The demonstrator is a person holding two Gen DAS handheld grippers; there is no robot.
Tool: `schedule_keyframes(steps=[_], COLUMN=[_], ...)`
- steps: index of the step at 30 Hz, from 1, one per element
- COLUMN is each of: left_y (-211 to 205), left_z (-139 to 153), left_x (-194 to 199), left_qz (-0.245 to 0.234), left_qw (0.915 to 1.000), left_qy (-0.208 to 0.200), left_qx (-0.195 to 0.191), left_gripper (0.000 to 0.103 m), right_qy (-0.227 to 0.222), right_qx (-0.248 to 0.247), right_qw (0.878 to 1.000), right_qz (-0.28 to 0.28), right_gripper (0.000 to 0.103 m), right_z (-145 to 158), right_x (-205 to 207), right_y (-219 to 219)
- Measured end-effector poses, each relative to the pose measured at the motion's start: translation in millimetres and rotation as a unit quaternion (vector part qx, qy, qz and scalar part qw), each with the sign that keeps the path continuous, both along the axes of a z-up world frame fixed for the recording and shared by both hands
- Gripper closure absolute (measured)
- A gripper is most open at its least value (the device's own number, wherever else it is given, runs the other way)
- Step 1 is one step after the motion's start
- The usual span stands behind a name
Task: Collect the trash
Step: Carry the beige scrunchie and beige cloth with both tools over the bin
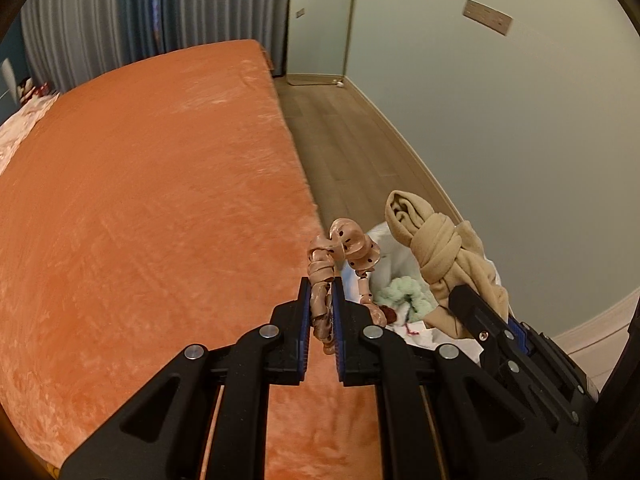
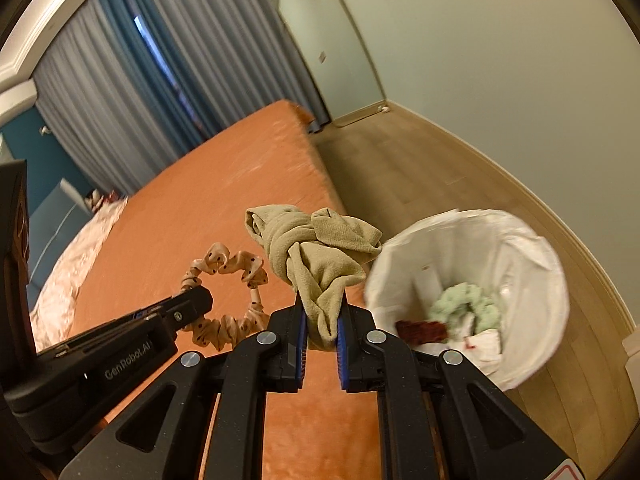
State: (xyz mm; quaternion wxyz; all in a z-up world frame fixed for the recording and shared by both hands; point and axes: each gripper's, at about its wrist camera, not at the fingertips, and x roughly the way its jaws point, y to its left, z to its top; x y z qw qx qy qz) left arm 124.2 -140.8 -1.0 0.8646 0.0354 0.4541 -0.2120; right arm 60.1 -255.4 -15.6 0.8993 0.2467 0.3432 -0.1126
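Bed point(image 1: 140, 200): orange cover, wide and bare; its right edge runs far to near.
Left tongs point(image 1: 320, 312): clamped on a dotted pink scrunchie point(image 1: 344, 244), held above the bed's edge.
Right tongs point(image 2: 322, 324): clamped on a knotted beige cloth point(image 2: 316, 256), just left of the bin.
Bin point(image 2: 532, 240): white liner, on the floor point(image 2: 420, 168) right of the bed, scraps inside.
Floor: open strip between bed and wall point(image 1: 500, 120).

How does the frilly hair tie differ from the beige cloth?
The hair tie is a thin pink dotted loop; the cloth is a plain beige knotted bundle, bulkier. The left gripper grips the hair tie, the right gripper the cloth. Both hang clamped in shut jaws.
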Motion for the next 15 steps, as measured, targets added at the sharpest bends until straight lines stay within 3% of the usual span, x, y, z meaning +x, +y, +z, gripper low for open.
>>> schedule_keyframes(steps=[15], left_y=[-73.5], left_z=[-2.2], left_x=[-20.4], left_qz=[-0.056], left_qw=[0.9984], left_qy=[-0.003], left_qx=[0.013], left_gripper=[0.093], right_qy=[-0.004], right_qx=[0.010], right_qw=[0.998], right_qz=[-0.064], right_gripper=[0.092], right_z=[-6.2], right_x=[-49.5], right_y=[-76.3])
